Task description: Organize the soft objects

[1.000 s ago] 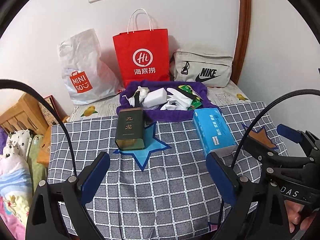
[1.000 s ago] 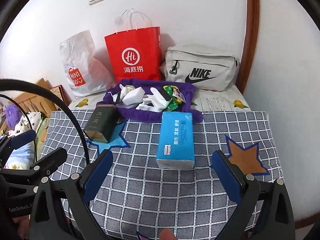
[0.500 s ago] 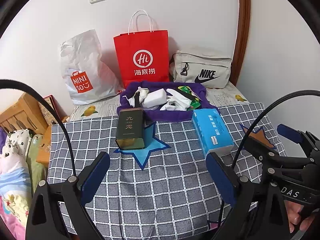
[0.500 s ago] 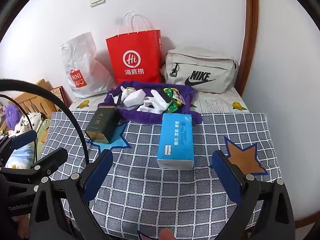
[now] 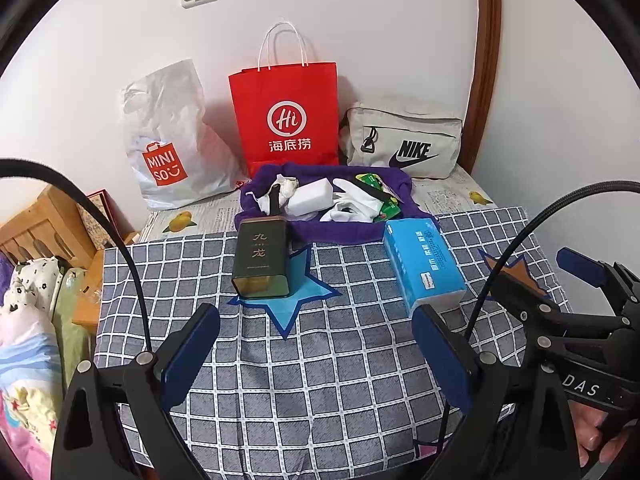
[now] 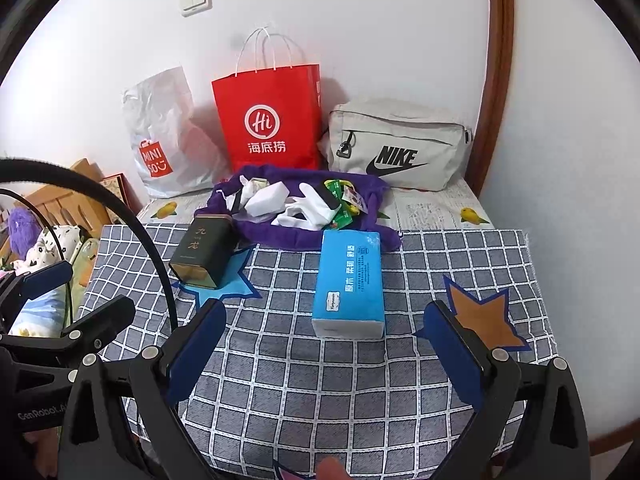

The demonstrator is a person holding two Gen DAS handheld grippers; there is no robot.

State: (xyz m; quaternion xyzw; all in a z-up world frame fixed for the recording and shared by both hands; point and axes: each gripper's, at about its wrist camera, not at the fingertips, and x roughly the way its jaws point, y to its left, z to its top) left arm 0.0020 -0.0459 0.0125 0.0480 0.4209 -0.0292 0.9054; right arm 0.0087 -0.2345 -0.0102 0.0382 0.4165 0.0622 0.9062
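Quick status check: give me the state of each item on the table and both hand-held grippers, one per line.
Left hand-held gripper: open, empty.
Right hand-held gripper: open, empty.
Blue tissue pack: lying flat, untouched.
Dark green tin: lying on the blue star.
Purple cloth: spread out, holding white gloves and packets.
Orange star: bare.

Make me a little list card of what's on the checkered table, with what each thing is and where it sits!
surface: checkered cloth
blue tissue pack: lying flat, mid-table, between the two stars
dark green tin: lying on the blue star
orange star: nothing on it
purple cloth: behind the tin and tissues, holding a white glove, a white block and green packets
back wall: Miniso bag, red paper bag, grey Nike bag
left gripper: open, holding nothing
right gripper: open, holding nothing
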